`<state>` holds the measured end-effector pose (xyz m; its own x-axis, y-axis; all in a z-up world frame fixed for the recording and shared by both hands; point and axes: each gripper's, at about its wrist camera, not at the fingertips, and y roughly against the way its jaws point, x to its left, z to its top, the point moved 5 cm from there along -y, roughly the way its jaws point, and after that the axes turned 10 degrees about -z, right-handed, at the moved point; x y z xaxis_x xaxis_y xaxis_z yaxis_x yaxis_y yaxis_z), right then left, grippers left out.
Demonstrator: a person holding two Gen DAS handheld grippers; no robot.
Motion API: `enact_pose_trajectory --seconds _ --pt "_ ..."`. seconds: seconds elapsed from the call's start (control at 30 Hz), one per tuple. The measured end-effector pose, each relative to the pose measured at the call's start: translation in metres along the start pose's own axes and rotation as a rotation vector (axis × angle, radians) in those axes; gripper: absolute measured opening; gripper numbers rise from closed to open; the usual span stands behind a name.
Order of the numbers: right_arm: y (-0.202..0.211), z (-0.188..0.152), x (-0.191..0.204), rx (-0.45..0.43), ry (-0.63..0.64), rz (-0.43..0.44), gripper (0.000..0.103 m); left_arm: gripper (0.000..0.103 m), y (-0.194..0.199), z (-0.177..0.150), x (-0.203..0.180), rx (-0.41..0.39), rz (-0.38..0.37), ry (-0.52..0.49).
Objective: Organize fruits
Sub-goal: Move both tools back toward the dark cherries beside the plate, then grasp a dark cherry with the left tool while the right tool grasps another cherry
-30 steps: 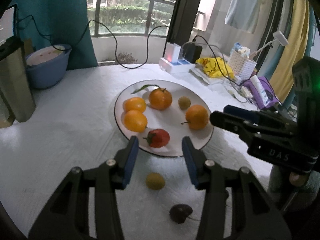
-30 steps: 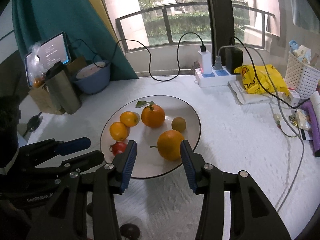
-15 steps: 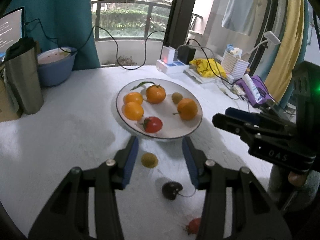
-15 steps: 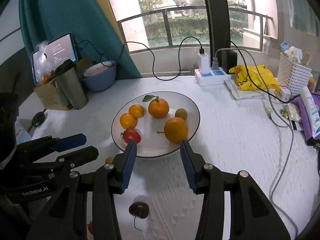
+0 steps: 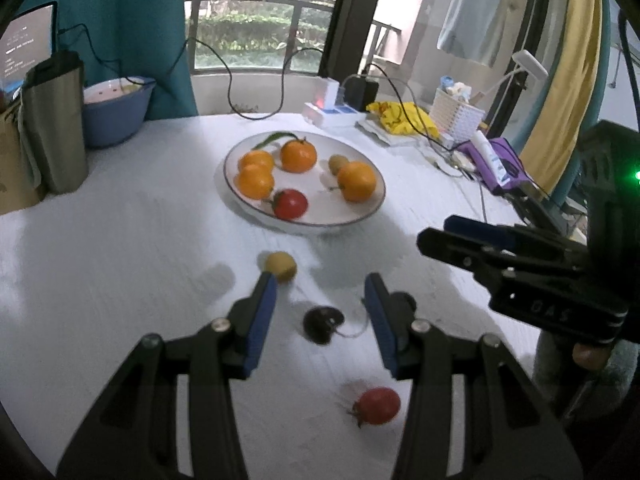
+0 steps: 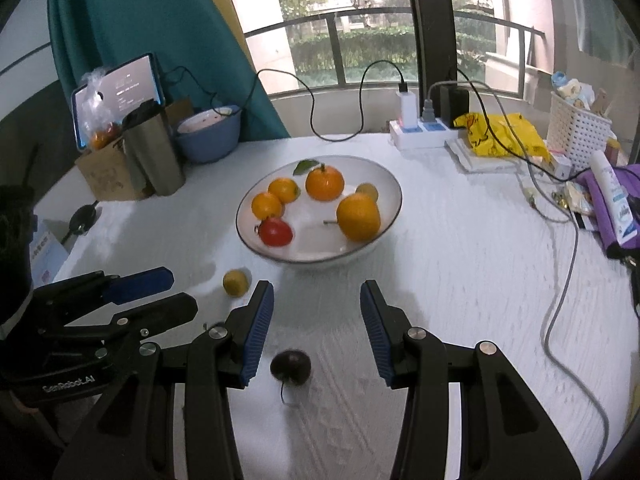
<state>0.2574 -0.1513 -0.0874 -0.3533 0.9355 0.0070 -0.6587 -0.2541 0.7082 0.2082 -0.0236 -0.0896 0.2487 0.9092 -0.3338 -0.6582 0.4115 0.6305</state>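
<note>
Loose fruit on white table (image 5: 120, 260) short of the plate (image 5: 360, 216). Dark plum (image 5: 322, 324) lies dead ahead of left gripper (image 5: 320, 292), between the finger lines but apart from both pads, stem trailing toward 3 o'clock. Small yellow fruit (image 5: 281, 266) at 11 o'clock off left fingertip; red tomato (image 5: 378, 405) at 5 o'clock, under the right finger. Left gripper nearer the plum. Both grippers parted, empty, pitched down. Right gripper (image 6: 317, 300) alongside; plum (image 6: 291, 366) sits low between its fingers.
</note>
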Motion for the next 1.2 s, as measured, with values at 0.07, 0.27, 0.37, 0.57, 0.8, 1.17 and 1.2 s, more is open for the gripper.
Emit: enact_pose_trajectory --seconds 0.07,0.27,0.37,0.57,0.8,1.17,1.2 --pt "0.000 -0.004 0.001 0.005 -0.002 0.001 0.048 0.048 -0.001 -0.005 -0.003 0.004 -0.008 0.000" --pt "0.002 -0.021 0.005 0.024 -0.002 0.012 0.048 0.048 -0.004 -0.020 -0.015 0.027 -0.026 -0.026" --pt "0.000 -0.028 0.009 0.036 0.007 0.022 0.048 0.048 -0.006 -0.025 -0.015 0.038 -0.026 -0.018" --pt "-0.007 -0.036 0.014 0.059 0.009 0.043 0.048 0.048 -0.018 -0.032 -0.009 0.067 0.008 -0.015" --pt "-0.018 -0.044 0.013 0.088 -0.001 0.051 0.048 0.048 -0.032 -0.032 0.000 0.102 0.028 -0.017" --pt "-0.028 -0.047 0.019 0.118 0.027 0.089 0.046 0.048 -0.042 -0.028 0.007 0.127 0.075 -0.057" --pt "-0.029 -0.047 0.019 0.124 0.028 0.092 0.045 0.048 -0.043 -0.028 0.007 0.127 0.077 -0.060"
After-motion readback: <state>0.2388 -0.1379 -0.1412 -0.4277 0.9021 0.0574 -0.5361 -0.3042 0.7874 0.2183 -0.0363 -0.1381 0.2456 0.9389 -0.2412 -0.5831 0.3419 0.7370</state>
